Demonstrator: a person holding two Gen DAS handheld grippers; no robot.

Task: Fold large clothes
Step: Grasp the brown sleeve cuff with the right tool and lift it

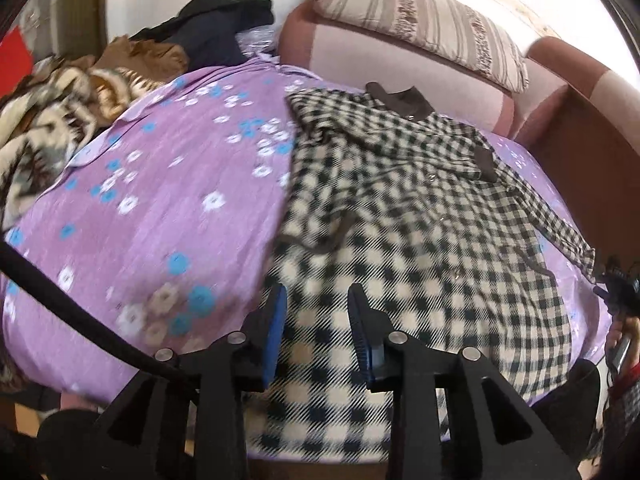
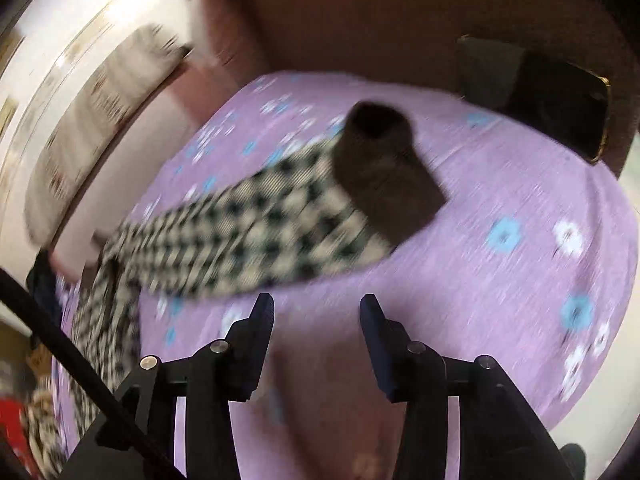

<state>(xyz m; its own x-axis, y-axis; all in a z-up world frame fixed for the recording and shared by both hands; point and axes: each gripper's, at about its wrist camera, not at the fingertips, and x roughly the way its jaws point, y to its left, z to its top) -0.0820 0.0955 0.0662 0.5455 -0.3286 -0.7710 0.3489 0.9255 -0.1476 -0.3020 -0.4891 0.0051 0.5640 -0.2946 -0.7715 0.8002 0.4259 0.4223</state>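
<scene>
**Onlooker A:** Two claws, and neither has anything in it. The left claw [image 1: 317, 312] hangs over the lower part of the checked shirt [image 1: 400, 208] with its fingers apart and no cloth pinched between them.

**Onlooker B:** Same on the other side. The right claw [image 2: 316, 320] stands with its fingers spread over bare purple bedsheet [image 2: 500, 280], and the sleeve [image 2: 256, 232] with its brown cuff [image 2: 384, 172] lies just beyond the tips, not touching them.

**A:** So where's the shirt, exactly?

**B:** Spread on the bed, collar [image 1: 400, 100] toward the striped pillow [image 1: 420, 20], one sleeve stretched out to the side. The heap of other clothes [image 1: 160, 60] sits well apart at the far corner.

**A:** How will it handle, do you think?

**B:** Looks like a soft, thickish flannel to me: light, limp, no stiffness at all. It should drape and sag wherever it isn't held, and it may drag the sheet into wrinkles.

**A:** Where would you take it?

**B:** At an edge, I'd say. The cuff is thicker and gives a firm pinch for bringing the sleeve across; the hem corner suits the left one
</scene>
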